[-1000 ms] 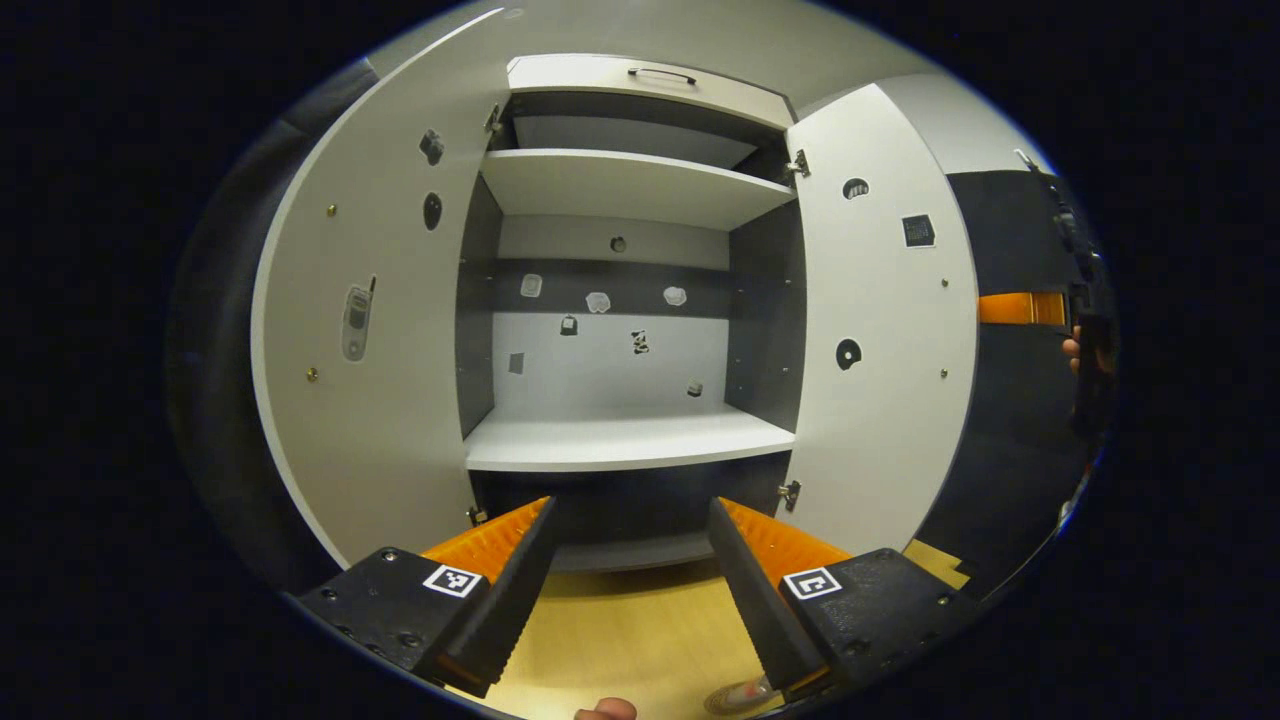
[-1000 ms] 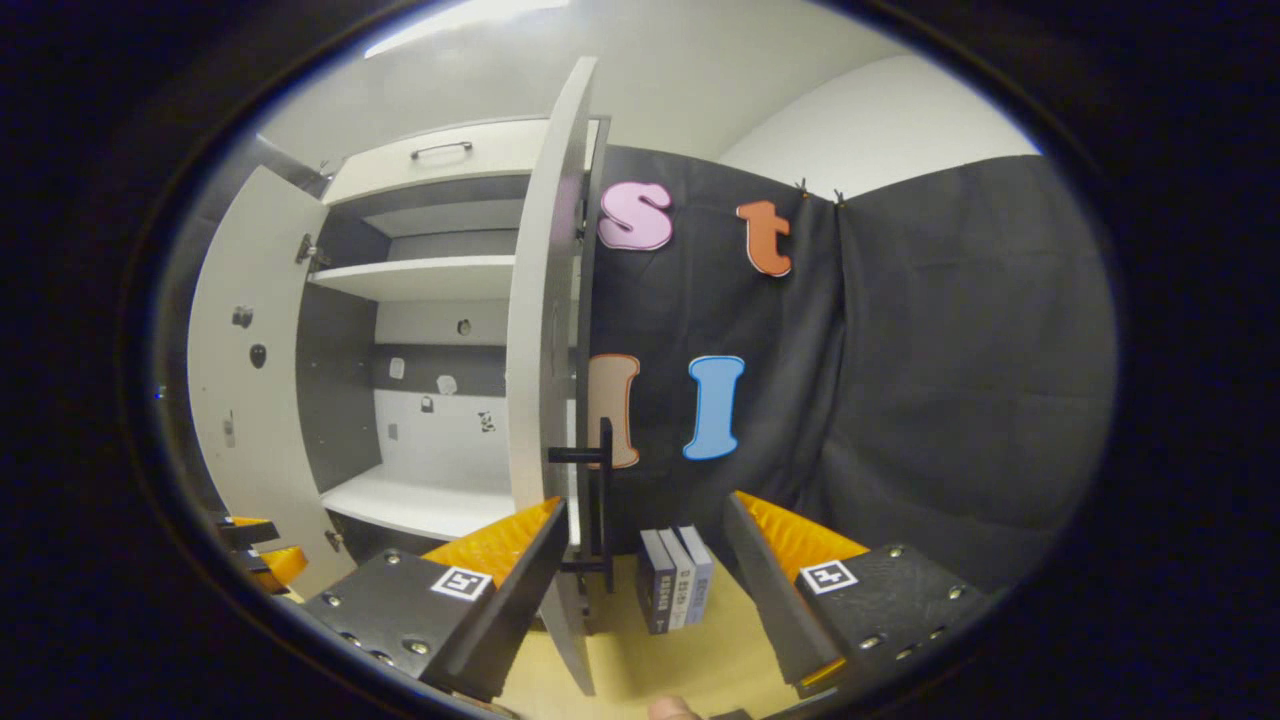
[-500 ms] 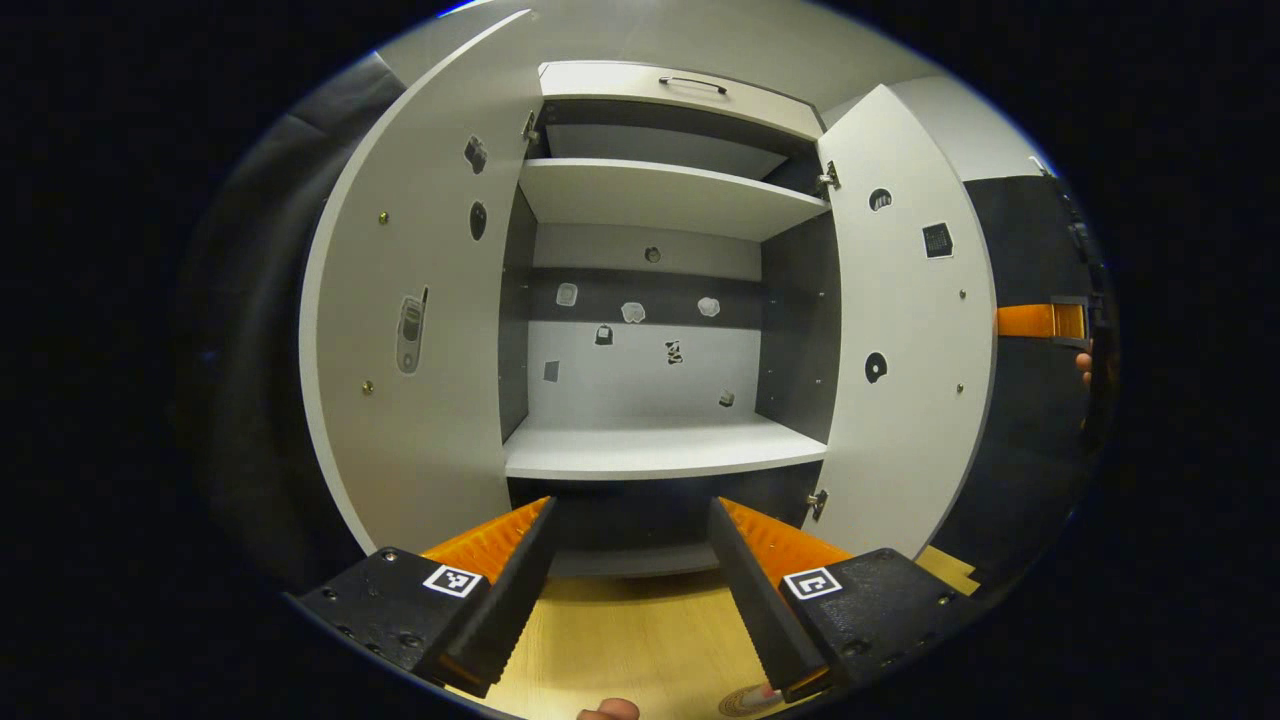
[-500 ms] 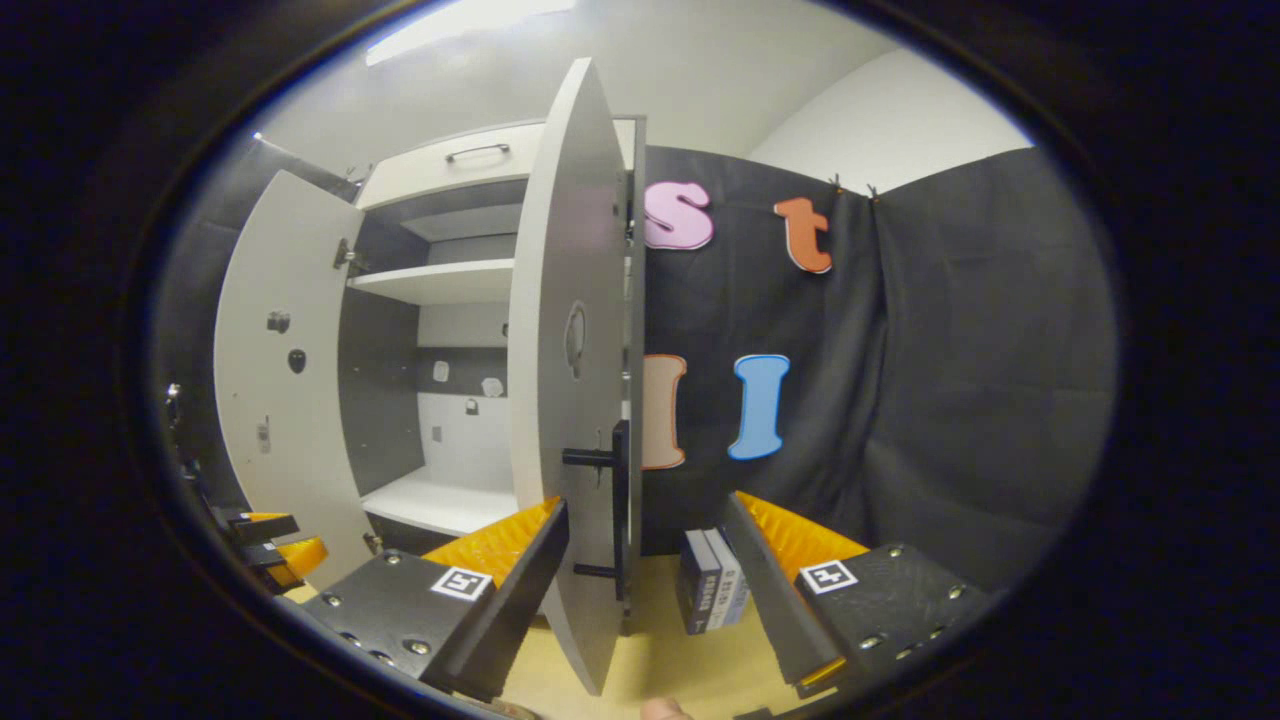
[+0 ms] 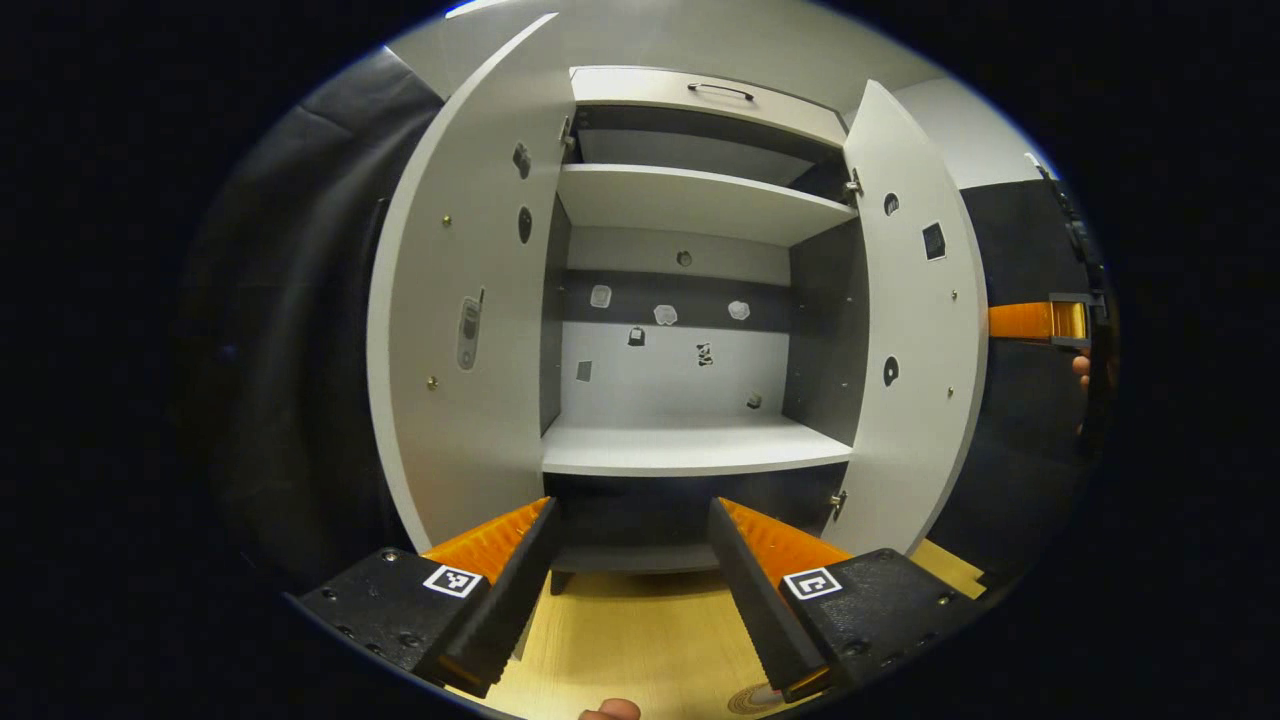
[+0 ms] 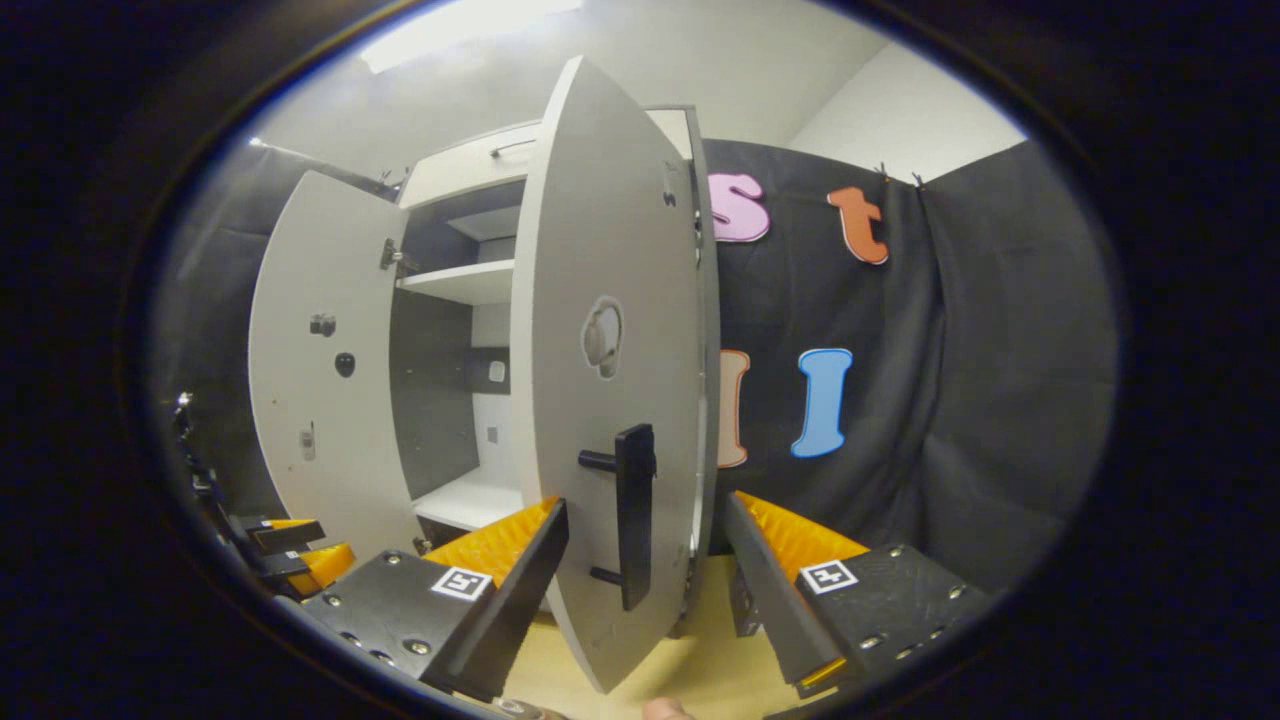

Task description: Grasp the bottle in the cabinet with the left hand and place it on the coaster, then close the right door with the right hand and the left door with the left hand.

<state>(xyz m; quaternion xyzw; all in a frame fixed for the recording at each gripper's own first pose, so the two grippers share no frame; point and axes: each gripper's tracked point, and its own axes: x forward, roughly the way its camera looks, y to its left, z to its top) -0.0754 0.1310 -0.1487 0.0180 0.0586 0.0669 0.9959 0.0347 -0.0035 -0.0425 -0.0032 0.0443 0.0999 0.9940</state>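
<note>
In the left gripper view the grey cabinet stands with both doors swung out, the left door (image 5: 460, 330) and the right door (image 5: 915, 350). Its lower shelf (image 5: 690, 445) is bare. My left gripper (image 5: 630, 590) is open, held over the wooden table in front of the cabinet. A round coaster's edge (image 5: 755, 698) peeks in at the bottom by the right finger. In the right gripper view the right door (image 6: 610, 300) is partly swung in, seen from its outer face. Its black handle (image 6: 633, 515) lies between the fingers of my open right gripper (image 6: 645, 590).
The wooden tabletop (image 5: 630, 640) runs in front of the cabinet. A drawer with a handle (image 5: 720, 90) tops the cabinet. The other gripper (image 5: 1040, 320) shows beyond the right door's edge. Books (image 6: 740, 605) stand behind my right finger. The left door (image 6: 320, 370) stays wide open.
The right door has swung inward toward shut, its outer face and handle turning toward my right gripper. My left gripper has drifted left, so the cabinet sits further right in its view.
</note>
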